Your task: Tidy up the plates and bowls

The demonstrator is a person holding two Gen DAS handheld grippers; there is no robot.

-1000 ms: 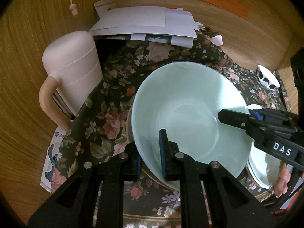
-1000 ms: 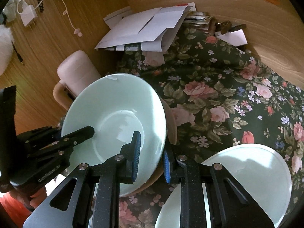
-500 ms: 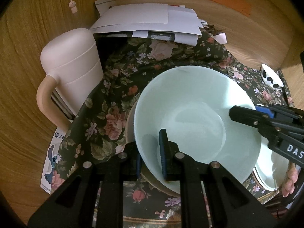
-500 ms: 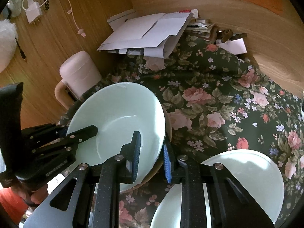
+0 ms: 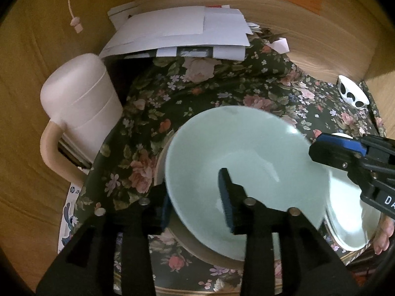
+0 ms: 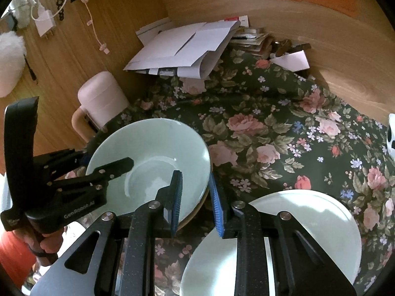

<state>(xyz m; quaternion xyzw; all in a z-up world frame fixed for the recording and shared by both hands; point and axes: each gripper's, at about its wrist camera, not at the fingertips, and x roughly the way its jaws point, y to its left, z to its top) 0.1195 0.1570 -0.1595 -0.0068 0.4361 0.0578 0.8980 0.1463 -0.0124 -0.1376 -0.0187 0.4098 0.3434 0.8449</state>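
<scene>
A pale mint bowl (image 5: 246,162) rests in a beige dish (image 5: 212,254) on the floral cloth. My left gripper (image 5: 195,197) straddles the bowl's near-left rim, jaws wider than the rim, one pad inside, one outside. My right gripper (image 6: 195,197) straddles the bowl's right rim (image 6: 197,148) with a visible gap on each side. A mint plate (image 6: 303,227) lies under the right gripper, also visible at the right of the left wrist view (image 5: 355,222).
A pink lidded jug (image 5: 79,113) stands at the left. A stack of white papers (image 5: 182,29) lies at the back by the wooden wall. A small black-and-white spotted bowl (image 5: 353,93) sits far right. Floral cloth (image 6: 284,133) covers the table.
Both grippers have opened wider around the bowl's rim. The bowl has come down from a tilt and now rests flatter in the beige dish.
</scene>
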